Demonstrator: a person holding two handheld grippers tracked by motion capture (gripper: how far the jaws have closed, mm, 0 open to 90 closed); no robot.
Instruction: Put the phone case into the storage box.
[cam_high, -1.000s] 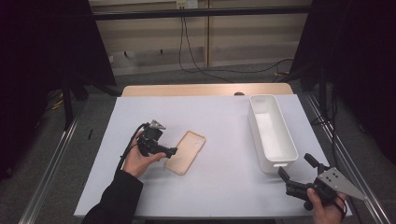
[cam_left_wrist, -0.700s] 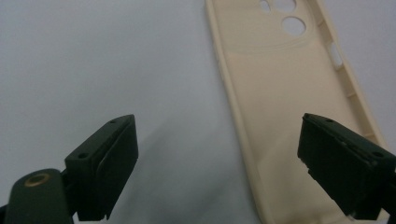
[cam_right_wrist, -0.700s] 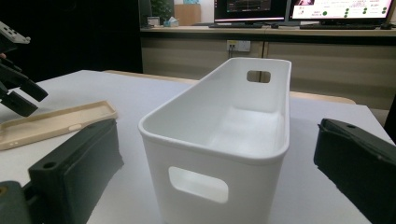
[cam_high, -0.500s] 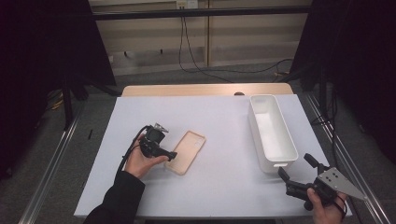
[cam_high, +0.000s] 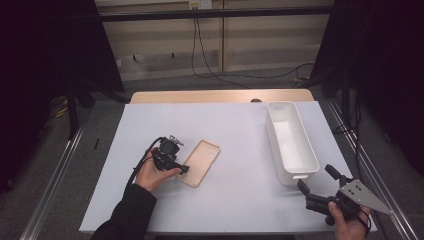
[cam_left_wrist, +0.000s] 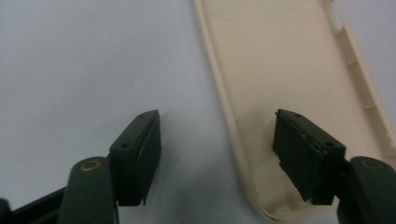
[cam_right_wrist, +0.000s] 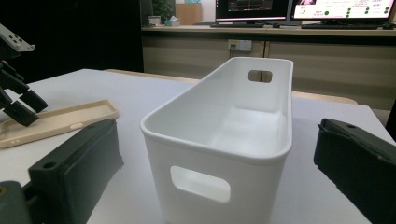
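— On the white table (cam_high: 235, 150), where does the left gripper (cam_high: 181, 168) sit?

— At the near end of the beige soft-plastic phone case (cam_high: 200, 162), which lies flat with its hollow side up, left of the table's middle. In the left gripper view the jaws stand wide apart, straddling one long edge of the case: one jaw is over the bare table, the other is inside the case's hollow by its corner. They have not closed on anything.

— And the right gripper (cam_high: 320, 186)?

— Held at the near right corner of the table, its jaws spread wide and empty. They point at the near end of the long white plastic bin (cam_high: 291, 142), which stands along the right side of the table. The right gripper view looks down the bin's length; it has handle cut-outs at both ends.

— Is the case near the bin?

— No, they lie well apart.
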